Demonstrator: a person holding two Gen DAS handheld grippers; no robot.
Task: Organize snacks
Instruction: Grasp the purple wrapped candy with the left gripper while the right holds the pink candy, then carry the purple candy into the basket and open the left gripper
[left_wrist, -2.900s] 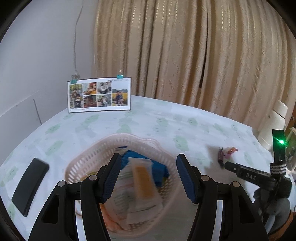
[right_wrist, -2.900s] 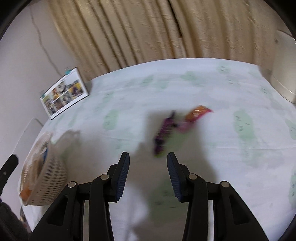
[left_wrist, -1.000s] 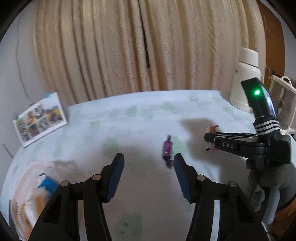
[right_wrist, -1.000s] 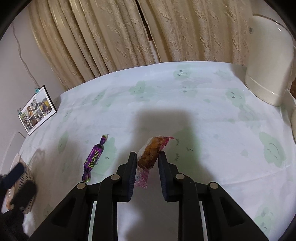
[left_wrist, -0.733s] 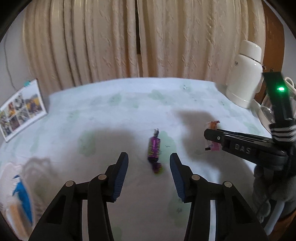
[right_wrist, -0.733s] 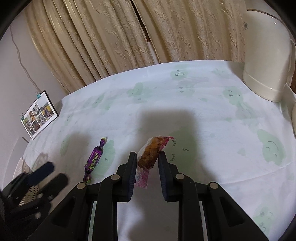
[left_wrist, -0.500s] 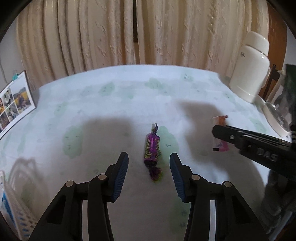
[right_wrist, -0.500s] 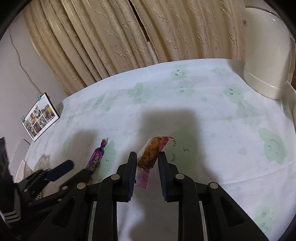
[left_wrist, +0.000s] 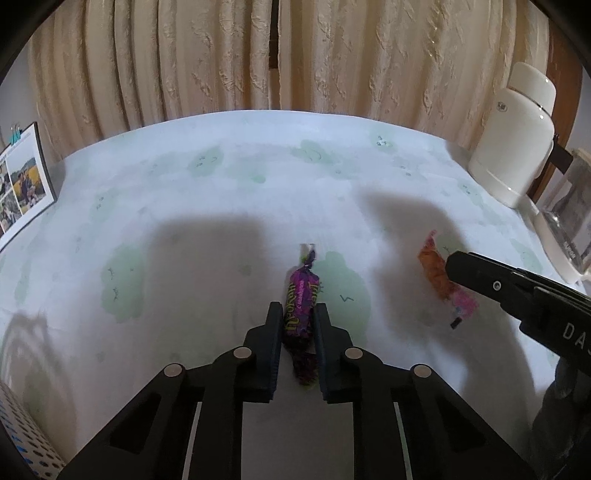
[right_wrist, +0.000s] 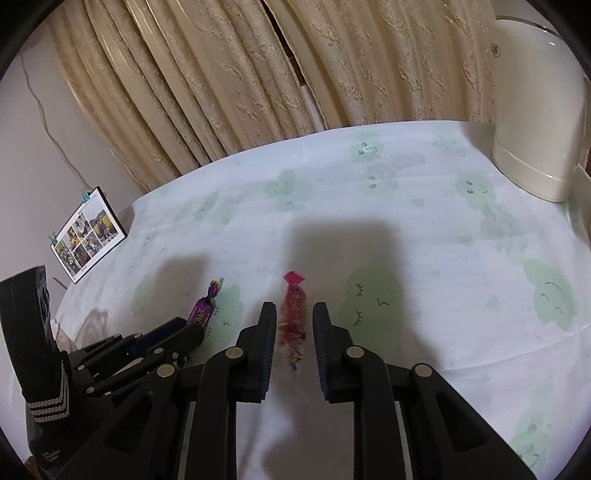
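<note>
A purple wrapped candy (left_wrist: 301, 291) lies on the pale tablecloth (left_wrist: 221, 192), and my left gripper (left_wrist: 297, 310) is shut on its lower half. In the right wrist view the candy (right_wrist: 202, 312) shows just past the left gripper (right_wrist: 184, 332). A pink and orange snack packet (right_wrist: 293, 295) stands on edge between the fingers of my right gripper (right_wrist: 294, 310), which is shut on it. The left wrist view shows that packet (left_wrist: 434, 269) at the tip of the right gripper's finger (left_wrist: 465, 266), blurred.
A corner of the pink mesh basket (left_wrist: 22, 446) shows at the bottom left. A photo card (right_wrist: 88, 240) stands at the table's far left. A white flask (left_wrist: 513, 136) stands at the right edge. Curtains hang behind.
My left gripper swung from the basket to the purple candy, came down and shut on it. The right gripper stayed around the pink packet, which turned upright on its edge.
</note>
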